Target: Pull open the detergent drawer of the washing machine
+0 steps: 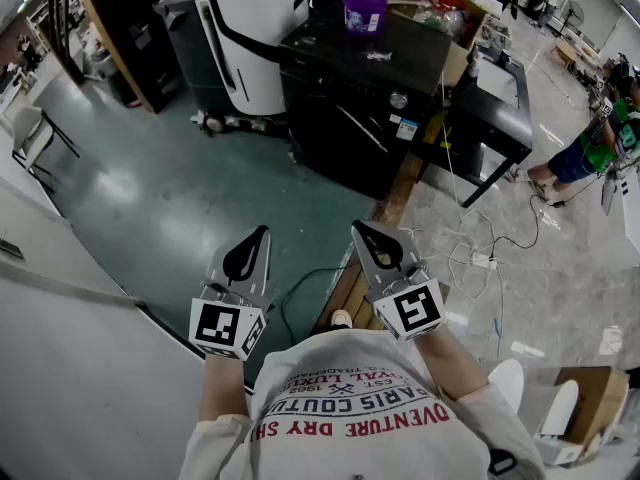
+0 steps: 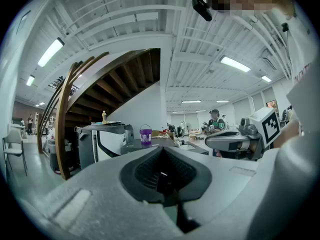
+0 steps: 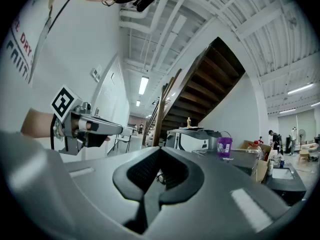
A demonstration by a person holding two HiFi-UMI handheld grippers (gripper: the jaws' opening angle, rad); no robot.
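Observation:
The black washing machine (image 1: 345,118) stands a few steps ahead of me, with a knob and a sticker on its front. I cannot make out its detergent drawer from here. My left gripper (image 1: 262,232) and right gripper (image 1: 359,227) are held level side by side in front of my chest, far short of the machine. Both have their jaws together with nothing between them. The left gripper view looks over its shut jaws (image 2: 161,150) to the machine's top (image 2: 150,144). The right gripper view shows its shut jaws (image 3: 159,150) and the machine (image 3: 245,158) to the right.
A purple bucket (image 1: 364,8) and a cardboard box (image 1: 440,3) sit on the machine. A white and black unit (image 1: 250,28) stands to its left and a black table (image 1: 500,118) to its right. Cables (image 1: 480,258) trail over the floor. A wooden staircase (image 2: 65,124) rises at the left.

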